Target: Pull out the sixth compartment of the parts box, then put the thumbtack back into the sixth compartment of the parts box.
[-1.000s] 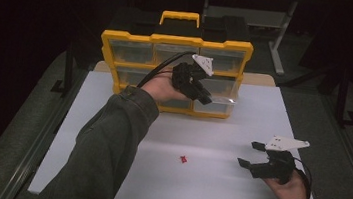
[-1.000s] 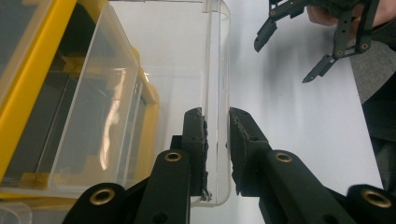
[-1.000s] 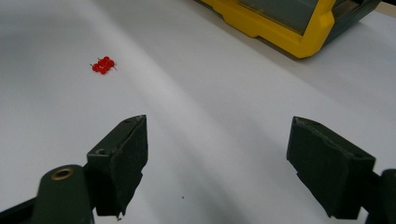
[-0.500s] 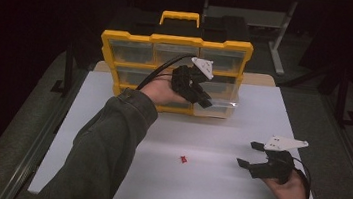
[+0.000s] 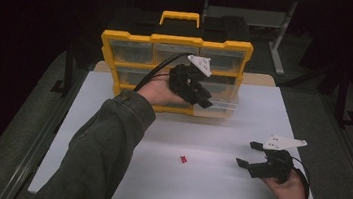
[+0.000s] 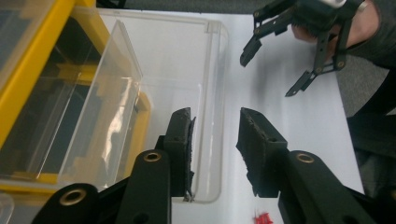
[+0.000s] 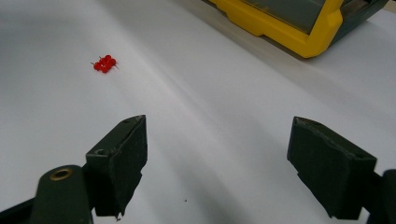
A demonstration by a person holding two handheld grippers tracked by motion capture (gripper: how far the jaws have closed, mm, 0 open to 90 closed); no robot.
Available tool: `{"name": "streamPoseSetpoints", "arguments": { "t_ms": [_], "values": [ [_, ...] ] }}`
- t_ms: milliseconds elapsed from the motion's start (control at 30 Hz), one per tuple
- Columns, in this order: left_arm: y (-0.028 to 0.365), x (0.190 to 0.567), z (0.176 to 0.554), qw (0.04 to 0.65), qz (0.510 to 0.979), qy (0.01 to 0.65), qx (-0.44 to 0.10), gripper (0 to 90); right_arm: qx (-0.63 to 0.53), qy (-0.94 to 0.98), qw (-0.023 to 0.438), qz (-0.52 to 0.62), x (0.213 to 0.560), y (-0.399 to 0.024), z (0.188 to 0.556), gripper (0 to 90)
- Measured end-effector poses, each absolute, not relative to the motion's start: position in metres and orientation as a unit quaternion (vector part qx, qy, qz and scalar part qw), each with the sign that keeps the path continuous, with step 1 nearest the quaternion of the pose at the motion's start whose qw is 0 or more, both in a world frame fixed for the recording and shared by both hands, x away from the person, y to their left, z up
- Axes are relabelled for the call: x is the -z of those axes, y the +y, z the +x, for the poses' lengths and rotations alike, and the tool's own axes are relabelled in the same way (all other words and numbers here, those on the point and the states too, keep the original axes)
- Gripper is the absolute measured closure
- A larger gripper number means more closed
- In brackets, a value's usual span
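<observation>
Black pads of my left claw [image 6: 215, 116] have just been opening. They stand a little apart now, with the front wall of the clear drawer [image 6: 177, 65] between them and neither pad pressing on it.

— So you hold nothing there?

— Nothing that I can see. One pad sits inside the drawer, the other just outside its front wall.

— And where is the drawer?

— Drawn out of the lower right part of the yellow organiser [image 5: 177, 40], its long axis running straight from the organiser toward me. It looks bare inside.

— What goes in it, then?

— My guess is the red pins [image 5: 183, 158]. They lie in a small cluster on the white surface [image 5: 242, 122], well out in front of the organiser, on my side and apart from the drawer.

— Which claw should fetch them?

— My right claw [image 5: 245, 153], I'd say. It rests low on the surface, farther from the organiser than the pins and off to their right, spread wide with nothing in it. The pins lie ahead of it and to one side, so it would need to swing toward them before closing.
</observation>
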State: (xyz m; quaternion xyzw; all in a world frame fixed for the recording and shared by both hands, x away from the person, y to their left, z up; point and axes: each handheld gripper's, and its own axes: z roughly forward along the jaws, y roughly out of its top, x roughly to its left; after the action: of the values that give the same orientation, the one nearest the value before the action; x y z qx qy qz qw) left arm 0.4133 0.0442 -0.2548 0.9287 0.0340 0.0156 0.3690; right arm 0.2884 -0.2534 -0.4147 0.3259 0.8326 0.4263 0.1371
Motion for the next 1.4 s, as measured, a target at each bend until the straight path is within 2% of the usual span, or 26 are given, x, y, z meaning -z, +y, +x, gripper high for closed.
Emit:
{"name": "streamPoseSetpoints", "arguments": {
  "t_ms": [800, 1400],
  "values": [
    [0.101, 0.253, 0.389, 0.388, 0.918, 0.072, -0.032, 59.6, -0.428, 0.833, 0.127, 0.326, 0.417, -0.249, 0.292, 19.2],
    [0.146, 0.278, 0.362, 0.394, 0.912, 0.107, -0.042, 53.5, -0.419, 0.841, 0.131, 0.317, 0.419, -0.237, 0.294, 19.4]
  ]
}}
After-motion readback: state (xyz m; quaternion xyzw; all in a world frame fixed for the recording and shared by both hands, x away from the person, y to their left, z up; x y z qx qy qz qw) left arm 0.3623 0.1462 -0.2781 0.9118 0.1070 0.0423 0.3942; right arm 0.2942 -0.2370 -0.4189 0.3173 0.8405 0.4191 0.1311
